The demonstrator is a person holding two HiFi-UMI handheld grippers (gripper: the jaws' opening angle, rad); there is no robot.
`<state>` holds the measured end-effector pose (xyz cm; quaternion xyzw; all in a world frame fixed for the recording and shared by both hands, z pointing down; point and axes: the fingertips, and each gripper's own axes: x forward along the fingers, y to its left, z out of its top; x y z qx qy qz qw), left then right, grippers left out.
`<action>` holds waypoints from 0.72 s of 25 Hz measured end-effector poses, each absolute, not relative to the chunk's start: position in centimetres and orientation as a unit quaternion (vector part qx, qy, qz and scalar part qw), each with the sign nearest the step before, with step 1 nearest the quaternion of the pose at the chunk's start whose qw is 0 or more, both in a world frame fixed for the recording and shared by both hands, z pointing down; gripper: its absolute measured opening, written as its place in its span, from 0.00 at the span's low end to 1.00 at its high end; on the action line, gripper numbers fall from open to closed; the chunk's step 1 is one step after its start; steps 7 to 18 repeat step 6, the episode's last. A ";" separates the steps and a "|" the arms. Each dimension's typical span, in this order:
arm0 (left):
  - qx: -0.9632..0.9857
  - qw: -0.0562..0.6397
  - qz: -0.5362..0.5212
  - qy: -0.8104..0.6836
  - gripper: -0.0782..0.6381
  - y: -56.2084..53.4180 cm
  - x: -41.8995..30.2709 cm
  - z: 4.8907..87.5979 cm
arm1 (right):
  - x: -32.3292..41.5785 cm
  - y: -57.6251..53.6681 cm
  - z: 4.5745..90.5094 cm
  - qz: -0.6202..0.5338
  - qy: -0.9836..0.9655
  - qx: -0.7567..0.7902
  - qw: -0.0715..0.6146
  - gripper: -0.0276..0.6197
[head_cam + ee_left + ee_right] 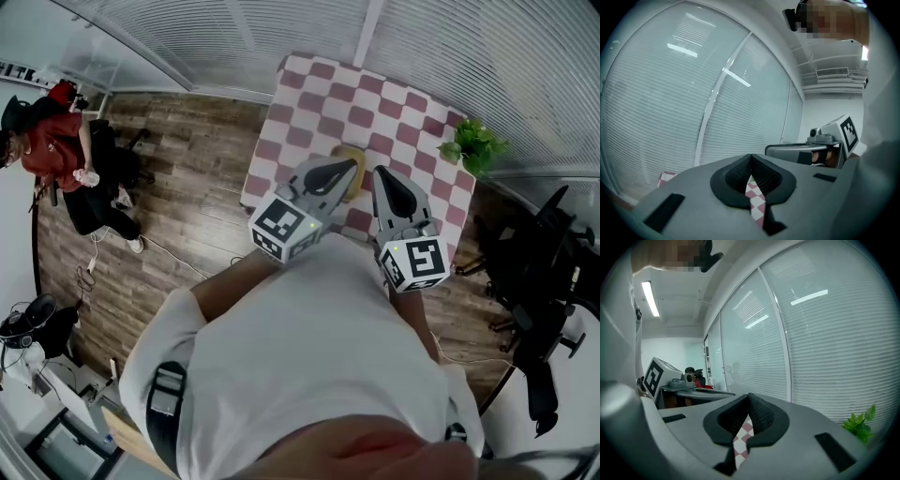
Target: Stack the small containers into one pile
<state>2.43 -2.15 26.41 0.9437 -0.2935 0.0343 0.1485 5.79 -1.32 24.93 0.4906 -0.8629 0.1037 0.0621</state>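
Observation:
In the head view both grippers are held up close to the person's chest, over the near edge of a table with a pink-and-white checked cloth (pixel 375 117). A yellowish thing (pixel 354 156), which may be the containers, lies on the cloth and is mostly hidden behind the left gripper (pixel 349 169). The right gripper (pixel 382 175) is beside it, tip pointing at the table. In both gripper views the jaws point up at the window blinds. The left gripper (pixel 751 157) is shut on nothing, and so is the right gripper (pixel 749 397). Only a strip of checked cloth shows under each pair of pads.
A green potted plant (pixel 473 145) stands at the table's far right corner, also the plant (pixel 860 425) in the right gripper view. Window blinds (pixel 450 47) run behind the table. A person in red (pixel 56 150) sits at the left. Black office chairs (pixel 539 281) stand at the right.

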 end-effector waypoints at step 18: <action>0.944 0.145 0.033 -0.295 0.16 -2.3 2.5 26.3 | 6.1 -1.2 24.9 0.106 -0.862 0.491 0.063 0.09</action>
